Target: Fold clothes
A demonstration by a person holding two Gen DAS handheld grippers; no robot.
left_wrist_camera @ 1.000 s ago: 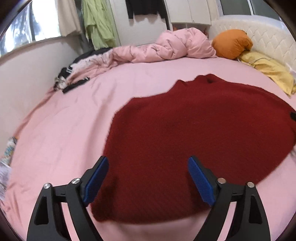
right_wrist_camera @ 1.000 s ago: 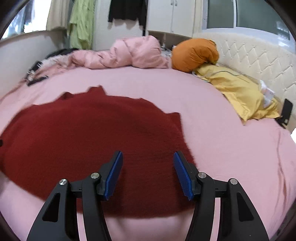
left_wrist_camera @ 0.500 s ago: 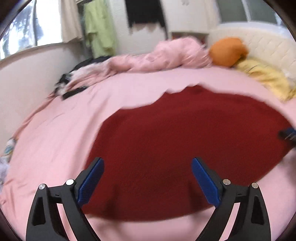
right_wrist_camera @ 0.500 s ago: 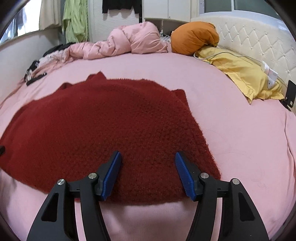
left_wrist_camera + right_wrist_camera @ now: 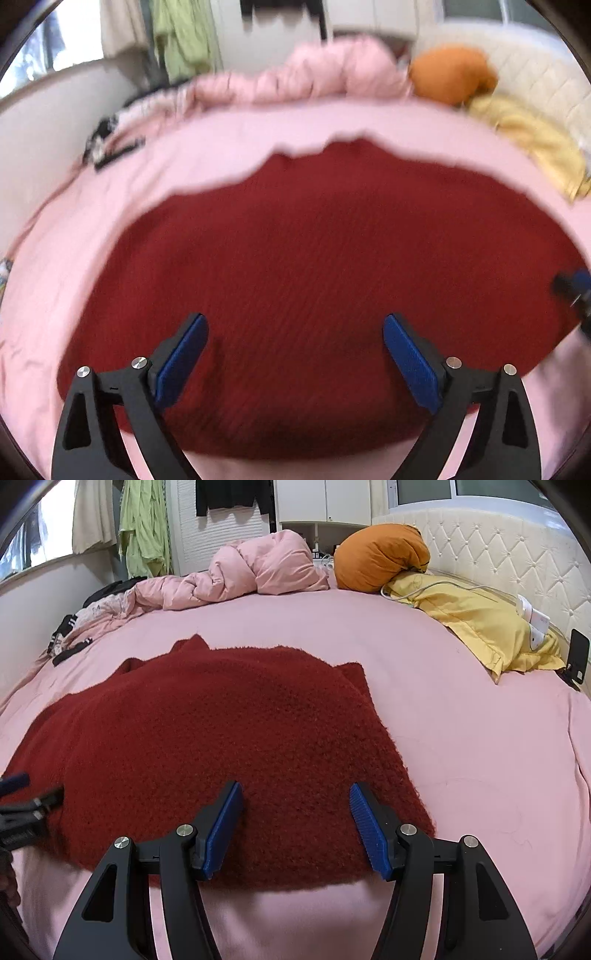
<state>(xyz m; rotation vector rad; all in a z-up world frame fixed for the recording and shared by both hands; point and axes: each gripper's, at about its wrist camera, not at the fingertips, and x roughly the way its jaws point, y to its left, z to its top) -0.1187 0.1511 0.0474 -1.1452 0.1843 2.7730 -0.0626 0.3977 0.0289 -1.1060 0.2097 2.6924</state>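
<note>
A dark red knitted sweater (image 5: pixel 325 266) (image 5: pixel 207 731) lies spread flat on the pink bed sheet (image 5: pixel 229 144) (image 5: pixel 472 738). My left gripper (image 5: pixel 295 332) hovers open over the sweater's near part, nothing between its blue pads. My right gripper (image 5: pixel 295 805) stands open above the sweater's near right corner, close to its hem, pads apart and empty. Each gripper shows at the other view's edge: the right gripper (image 5: pixel 572 291) at far right, the left gripper (image 5: pixel 22 797) at far left. The left wrist view is blurred.
A bunched pink duvet (image 5: pixel 251 572), an orange pillow (image 5: pixel 380 555) and a yellow pillow (image 5: pixel 476 624) lie at the bed's far side. A quilted white headboard (image 5: pixel 517 565) runs along the right. Dark and white clothes (image 5: pixel 74 635) sit far left. A phone on a stand (image 5: pixel 576 657) is at right.
The left gripper has slid sideways toward the sweater's middle, so the sweater now fills its view. The right gripper came closer to the sweater's near hem, then held still.
</note>
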